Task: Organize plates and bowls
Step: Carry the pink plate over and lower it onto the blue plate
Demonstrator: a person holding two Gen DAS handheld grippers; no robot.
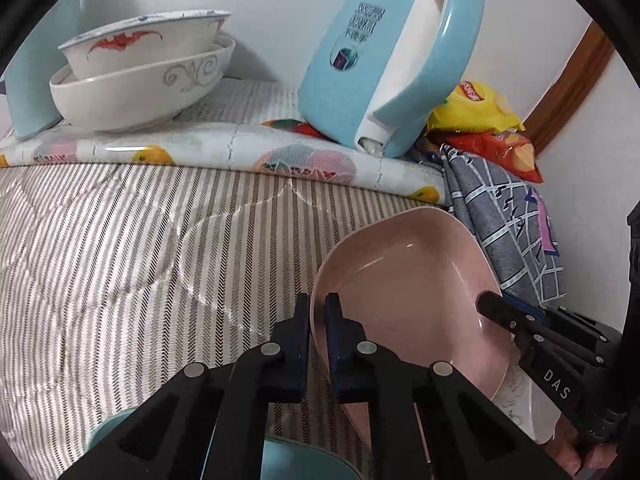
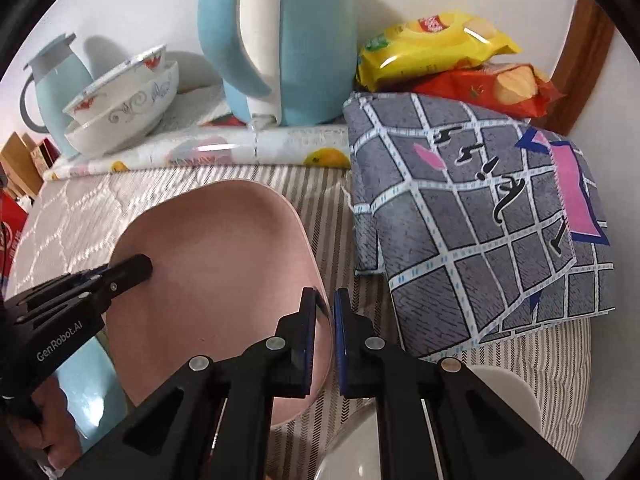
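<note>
At the far left a pale blue flask (image 2: 56, 92) is standing by the wall. Beside it 2 bowls (image 1: 144, 68) are sitting nested – the one with red marks inside the larger one with grey scrolls – on a fruit-print mat (image 1: 240, 148). Further right on that mat a blue kettle (image 1: 384, 60) is standing. The striped cloth (image 1: 140, 240) is covering the surface in front.

In the middle, the pink plate (image 1: 408, 280) is being held tilted above the striped cloth. The left gripper (image 1: 318, 312) is clamping the plate's left rim, 1 finger on each side of the edge. The right gripper (image 2: 325, 308) is pinching the opposite rim in the same way, its pads pressing the edge between them – so both claws are closed on the plate. A hand (image 2: 44, 432) is showing under the left gripper in the right wrist view.

To the right a folded grey checked cloth (image 2: 472, 224) is lying, and behind it 2 snack packs – a yellow pack (image 2: 432, 48) resting on a red pack (image 2: 500, 88).
</note>
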